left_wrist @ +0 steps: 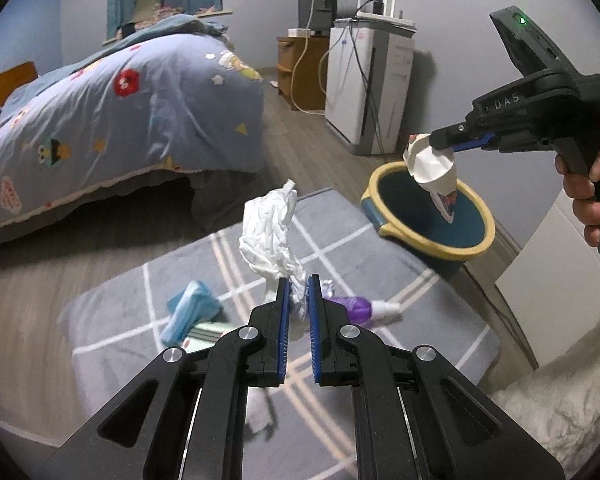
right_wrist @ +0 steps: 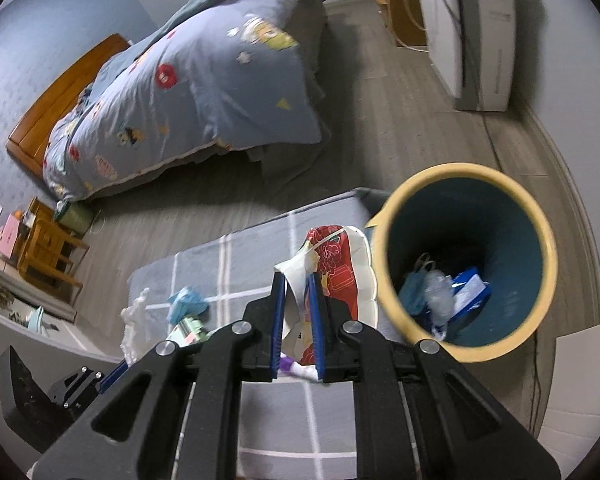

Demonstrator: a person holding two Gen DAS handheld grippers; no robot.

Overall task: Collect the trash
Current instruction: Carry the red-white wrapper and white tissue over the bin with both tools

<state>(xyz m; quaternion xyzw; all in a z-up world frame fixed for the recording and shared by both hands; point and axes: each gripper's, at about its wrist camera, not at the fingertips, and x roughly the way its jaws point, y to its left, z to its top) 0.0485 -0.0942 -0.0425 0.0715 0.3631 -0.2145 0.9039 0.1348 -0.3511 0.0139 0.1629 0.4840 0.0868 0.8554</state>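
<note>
Left gripper clamped on a crumpled white tissue, lifted clear above the grey checked rug. Right gripper pinched narrow on a crushed paper cup with a red flower print — seen from the left wrist, hanging just over the near rim of the trash bin. Bin itself: blue with a yellow rim, standing at the rug's far corner; inside it a blue wrapper, a clear crumpled piece and a dark mask. Left on the rug, well short of the bin — a light-blue face mask, a green-and-white packet beside it, and a purple-and-white bottle lying flat. Person's hand wrapped on the right gripper's handle.
</note>
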